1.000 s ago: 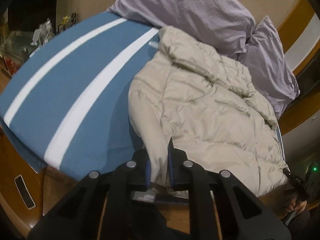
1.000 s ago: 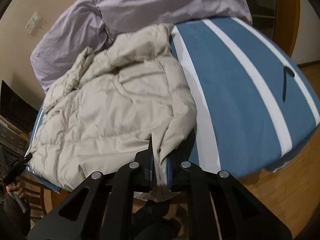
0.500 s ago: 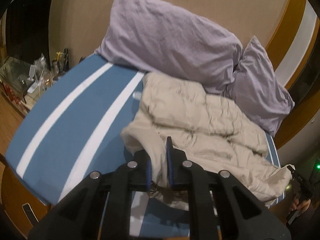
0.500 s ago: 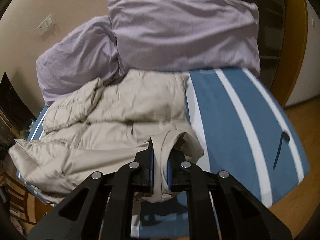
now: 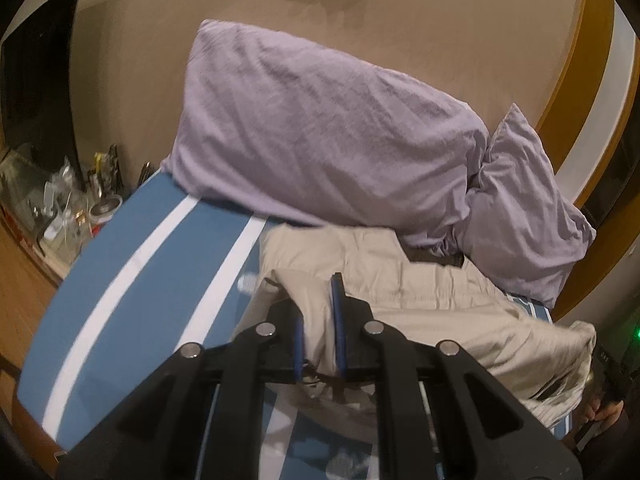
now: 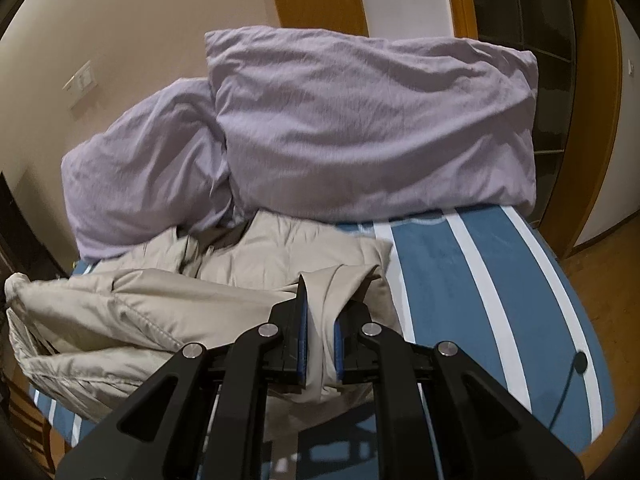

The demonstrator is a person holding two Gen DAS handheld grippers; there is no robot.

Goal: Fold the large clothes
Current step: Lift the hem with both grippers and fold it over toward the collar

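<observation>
Left gripper (image 5: 318,344) and right gripper (image 6: 320,344) are each clamped tight on a pinch of the hem of the beige quilted puffer jacket (image 5: 404,292), whose body lies on the blue white-striped bed cover (image 5: 132,292) against the two crumpled lilac pillows (image 5: 320,132). Risk judged: the slick fabric could be pulled from either pinch, or the carried hem could land skewed if one side is led ahead. Both grippers are pointed forward and downward, side by side, over the bed's near edge.

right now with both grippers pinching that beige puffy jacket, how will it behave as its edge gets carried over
The jacket looks floppy: it sags between the left gripper and right gripper. Its puffy quilting suggests it is light but springy, so folds may bulge. The smooth shell could slide on the bedcover.
</observation>
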